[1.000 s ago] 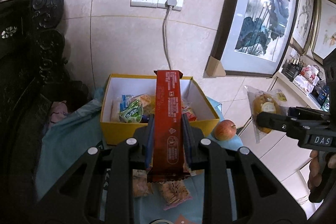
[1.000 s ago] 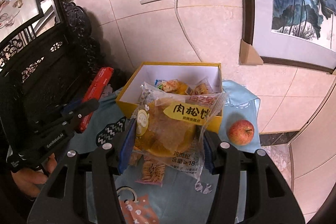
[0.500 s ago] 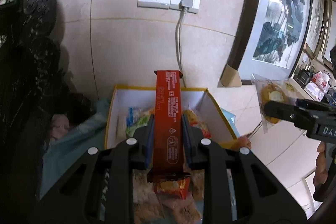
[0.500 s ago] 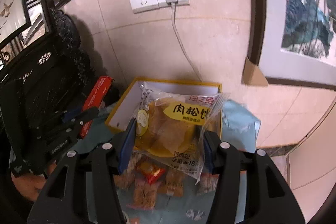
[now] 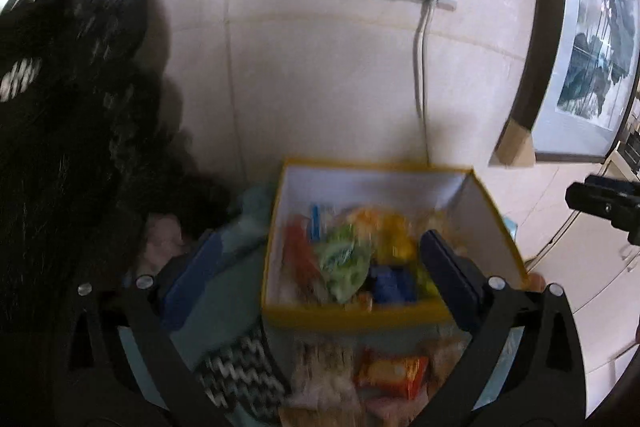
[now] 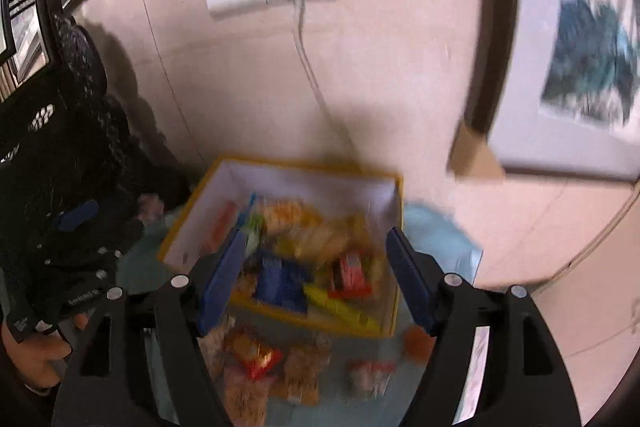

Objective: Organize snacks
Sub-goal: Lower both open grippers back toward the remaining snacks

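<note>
A yellow box (image 5: 352, 313) with white inner walls stands on a teal cloth and holds several snack packets. It also shows in the right wrist view (image 6: 280, 311). My left gripper (image 5: 320, 275) is open and empty over the box's near left part. My right gripper (image 6: 316, 275) is open and empty over the box's near edge. A red packet (image 5: 390, 375) and other loose snacks lie on the cloth in front of the box; they show in the right wrist view (image 6: 256, 351) too. Both views are blurred.
A red apple (image 6: 416, 343) lies on the cloth right of the box. A wall socket with a plugged cord (image 5: 420, 67) is behind the box. Dark carved furniture (image 5: 60, 147) stands at the left. A framed painting (image 5: 580, 47) leans at the right.
Both grippers have opened. The long red packet has left my left gripper and the bread packet has left my right gripper. Both grippers have moved closer to the box.
</note>
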`<action>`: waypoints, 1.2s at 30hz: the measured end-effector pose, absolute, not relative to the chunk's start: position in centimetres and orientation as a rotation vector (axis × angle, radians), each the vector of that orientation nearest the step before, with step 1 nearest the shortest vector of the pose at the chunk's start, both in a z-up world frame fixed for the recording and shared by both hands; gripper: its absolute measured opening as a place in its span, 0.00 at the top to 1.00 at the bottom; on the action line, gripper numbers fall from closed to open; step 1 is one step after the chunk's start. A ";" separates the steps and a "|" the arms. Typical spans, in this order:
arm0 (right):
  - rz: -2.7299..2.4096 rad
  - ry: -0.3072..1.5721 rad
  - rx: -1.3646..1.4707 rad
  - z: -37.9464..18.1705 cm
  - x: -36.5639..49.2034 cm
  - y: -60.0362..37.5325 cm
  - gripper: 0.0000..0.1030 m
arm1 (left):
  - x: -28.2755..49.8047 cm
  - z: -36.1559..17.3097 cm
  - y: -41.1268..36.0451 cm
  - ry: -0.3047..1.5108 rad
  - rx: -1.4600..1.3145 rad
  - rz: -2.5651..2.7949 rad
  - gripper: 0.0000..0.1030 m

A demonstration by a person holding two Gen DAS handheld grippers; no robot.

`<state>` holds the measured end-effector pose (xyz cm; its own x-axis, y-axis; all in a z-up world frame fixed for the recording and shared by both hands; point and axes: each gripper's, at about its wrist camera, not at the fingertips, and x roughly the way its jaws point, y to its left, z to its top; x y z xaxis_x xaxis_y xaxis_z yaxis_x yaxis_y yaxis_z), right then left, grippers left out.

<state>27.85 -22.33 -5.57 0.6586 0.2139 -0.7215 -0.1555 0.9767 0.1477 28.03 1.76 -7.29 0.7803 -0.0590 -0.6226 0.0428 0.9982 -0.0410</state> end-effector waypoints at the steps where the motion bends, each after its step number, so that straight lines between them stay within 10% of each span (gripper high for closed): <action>1: 0.203 0.852 0.085 -6.8 27.0 -22.6 0.29 | 27.1 -8.3 1.8 0.686 -0.028 -0.052 0.02; 12: 0.106 1.076 0.188 -18.9 19.2 -25.4 0.29 | 17.8 -20.5 3.0 0.928 0.019 -0.040 0.02; 36: 0.052 1.142 0.065 -26.6 25.0 -24.3 0.29 | 20.7 -26.8 2.0 1.010 0.029 -0.090 0.02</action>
